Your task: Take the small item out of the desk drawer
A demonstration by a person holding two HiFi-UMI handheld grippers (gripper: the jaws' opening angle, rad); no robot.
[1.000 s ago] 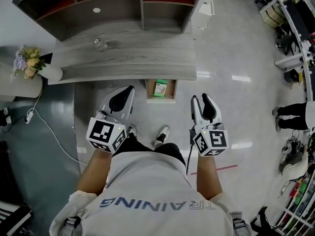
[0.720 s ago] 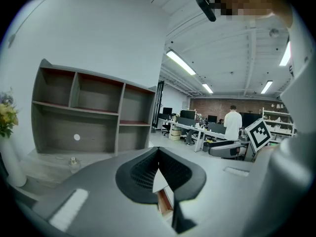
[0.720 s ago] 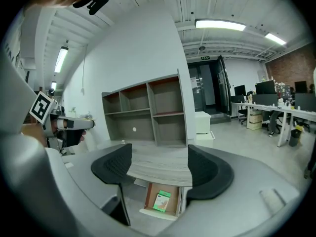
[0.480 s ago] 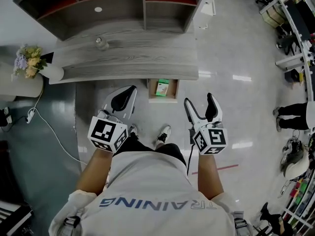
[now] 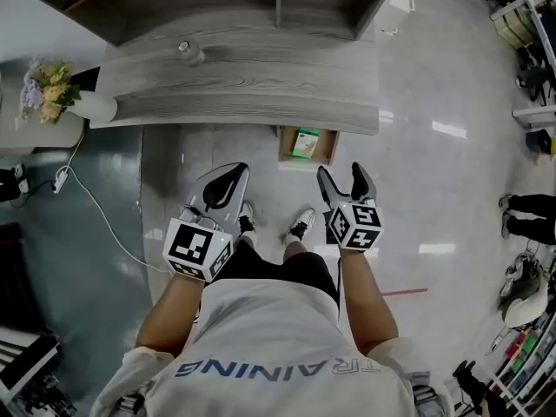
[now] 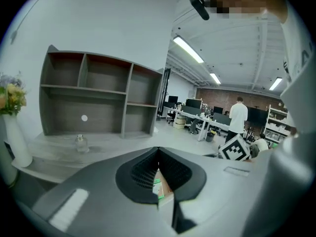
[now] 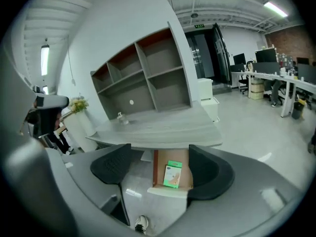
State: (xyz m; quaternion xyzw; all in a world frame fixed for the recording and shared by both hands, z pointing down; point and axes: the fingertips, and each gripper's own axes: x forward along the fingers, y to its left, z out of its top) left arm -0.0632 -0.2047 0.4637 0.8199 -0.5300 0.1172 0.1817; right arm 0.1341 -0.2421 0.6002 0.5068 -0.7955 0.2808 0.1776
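Right gripper view: the right gripper (image 7: 160,154) has its jaws wide apart and closing, with nothing between the pads. Past the gap, well clear of the jaws, is the open desk drawer (image 7: 155,171). The small green and white box (image 7: 173,174) lies flat on the drawer bottom, about midway between the side walls and untouched.

Left gripper view: the left gripper (image 6: 158,154) has its jaws together at the tips and grips nothing. A sliver of the box and drawer shows through the opening behind the tips, far beyond them.

Head view: both grippers are held low in front of the person, one on each side of the person's shoes (image 5: 302,224). The right gripper points at the drawer from the near side, with clear floor between them. The drawer projects from under the near edge of the grey wood-grain desk (image 5: 243,85), toward its right end. A small clear bottle (image 5: 185,50) stands upright on the far left part of the desktop. An open shelf unit (image 5: 287,3) stands along the far edge. Left of the desk is a white vase of flowers (image 5: 52,98). A white cable (image 5: 95,211) trails across the floor at the left.
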